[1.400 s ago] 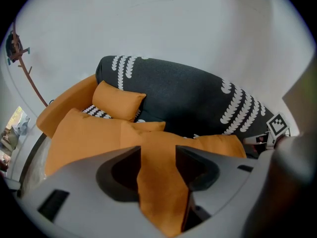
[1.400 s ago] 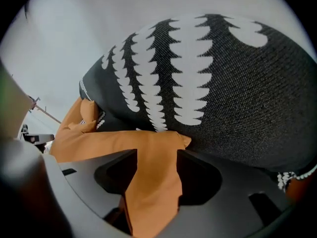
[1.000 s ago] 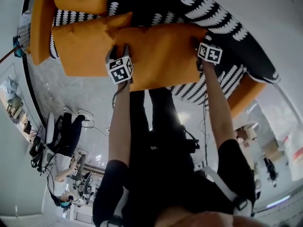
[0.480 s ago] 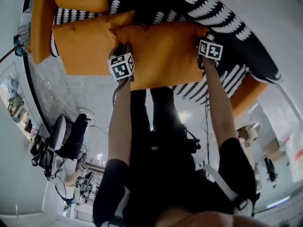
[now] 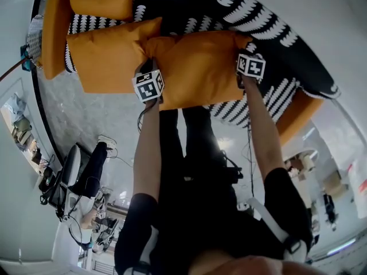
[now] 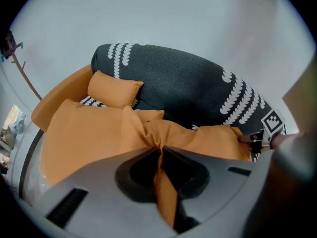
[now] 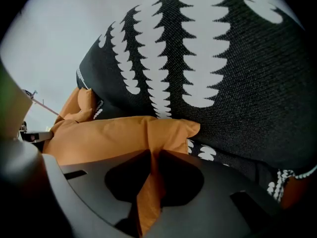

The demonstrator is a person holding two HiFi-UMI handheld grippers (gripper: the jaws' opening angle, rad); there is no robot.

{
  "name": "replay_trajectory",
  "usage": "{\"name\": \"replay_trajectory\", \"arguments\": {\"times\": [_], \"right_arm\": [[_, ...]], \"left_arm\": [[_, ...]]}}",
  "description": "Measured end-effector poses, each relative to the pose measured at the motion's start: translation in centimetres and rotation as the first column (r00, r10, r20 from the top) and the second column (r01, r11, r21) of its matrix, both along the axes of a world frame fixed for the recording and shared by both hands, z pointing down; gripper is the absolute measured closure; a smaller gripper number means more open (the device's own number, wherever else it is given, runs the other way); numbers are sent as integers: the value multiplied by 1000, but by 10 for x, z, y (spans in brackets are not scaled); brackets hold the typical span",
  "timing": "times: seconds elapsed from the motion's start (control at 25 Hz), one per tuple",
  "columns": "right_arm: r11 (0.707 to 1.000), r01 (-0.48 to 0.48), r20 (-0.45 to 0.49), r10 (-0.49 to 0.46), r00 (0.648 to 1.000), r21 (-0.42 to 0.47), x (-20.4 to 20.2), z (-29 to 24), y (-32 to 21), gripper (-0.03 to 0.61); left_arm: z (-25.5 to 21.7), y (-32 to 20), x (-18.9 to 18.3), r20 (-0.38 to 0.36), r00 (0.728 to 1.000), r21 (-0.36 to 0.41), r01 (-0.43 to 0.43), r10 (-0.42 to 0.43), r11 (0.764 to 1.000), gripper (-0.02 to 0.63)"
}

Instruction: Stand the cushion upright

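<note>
1. Cushion [image 5: 198, 67]: orange, lying flat on the seat of the sofa [image 5: 275, 36], its far edge towards the black backrest [image 7: 223, 73] with the white pattern. Not upright.
2. Left gripper [image 5: 150, 67]: points steeply down at the cushion's left edge, just beside a second orange cushion [image 5: 112, 53]. Jaws closing, now narrow, with a fold of the cushion's fabric pinched between the pads.
3. Right gripper [image 5: 242, 55]: points steeply down at the cushion's far right corner, next to the backrest. Jaws closing, also narrow, with a pleat of the same orange fabric caught between them.
4. Small orange cushion [image 5: 100, 3] sits at the sofa's far left end, against the orange armrest [image 5: 53, 33], well apart from both grippers.
</note>
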State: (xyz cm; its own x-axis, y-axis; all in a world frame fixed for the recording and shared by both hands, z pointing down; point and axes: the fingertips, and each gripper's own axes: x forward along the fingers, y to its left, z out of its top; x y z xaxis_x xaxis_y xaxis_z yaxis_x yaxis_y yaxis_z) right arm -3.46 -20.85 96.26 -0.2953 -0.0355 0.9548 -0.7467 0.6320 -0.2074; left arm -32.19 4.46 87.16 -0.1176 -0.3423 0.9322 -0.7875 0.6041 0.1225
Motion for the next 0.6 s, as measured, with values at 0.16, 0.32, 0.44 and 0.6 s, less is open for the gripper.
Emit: {"name": "replay_trajectory", "arguments": {"times": [0.16, 0.32, 0.44, 0.6], "right_arm": [[1000, -11, 11, 11, 1000, 26, 6, -16, 6, 532], [998, -6, 21, 5, 1000, 56, 12, -33, 14, 538], [997, -12, 25, 10, 1000, 77, 20, -46, 22, 546], [994, -34, 24, 31, 999, 102, 30, -63, 33, 553]], "left_arm": [[-9, 6, 5, -3, 1000, 8, 10, -10, 1000, 592], [-19, 14, 8, -9, 1000, 19, 8, -8, 1000, 594], [-27, 19, 13, -2, 1000, 30, -12, 13, 999, 597], [-39, 27, 21, 4, 999, 40, -51, 50, 998, 598]]}}
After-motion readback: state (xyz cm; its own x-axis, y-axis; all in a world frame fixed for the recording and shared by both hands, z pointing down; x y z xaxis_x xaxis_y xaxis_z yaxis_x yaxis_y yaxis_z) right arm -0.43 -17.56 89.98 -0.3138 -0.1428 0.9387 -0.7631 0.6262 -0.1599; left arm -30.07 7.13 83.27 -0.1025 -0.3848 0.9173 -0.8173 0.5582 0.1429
